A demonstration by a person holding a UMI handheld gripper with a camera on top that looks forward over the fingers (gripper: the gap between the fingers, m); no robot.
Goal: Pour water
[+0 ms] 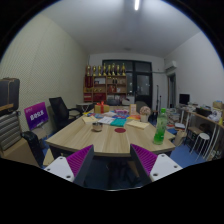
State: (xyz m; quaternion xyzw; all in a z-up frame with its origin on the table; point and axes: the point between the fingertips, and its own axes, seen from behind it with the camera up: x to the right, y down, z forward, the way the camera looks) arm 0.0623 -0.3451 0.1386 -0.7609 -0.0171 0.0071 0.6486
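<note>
**Hand-held gripper spread and empty, green bottle far ahead on the bench**

From where I sit, the hand-held gripper is the nearest thing I see: its two fingers stand wide apart, the purple pads facing each other across an open gap, with nothing held between them. They hang well short of the bench, above its near edge.

Beyond the fingers the wooden bench stretches away from me, long and oval. On its right side, well ahead of the right finger, stands what I take to be the task's thing: a green bottle, upright, slim, with a narrower neck. I cannot tell whether it holds anything or whether it is capped. No label on it can be read.

Near the middle of the bench sits a small dark round container; its contents are too small to make out. Just beside it lie a red flat item and a teal one. More small clutter is scattered toward the far end, too small to name.

To the left of the bench are black office chairs and a purple sign with white writing I cannot read. Against the far wall stands a shelf lined with bottles and colourful items. On the right are a stool and a side desk carrying equipment.
</note>
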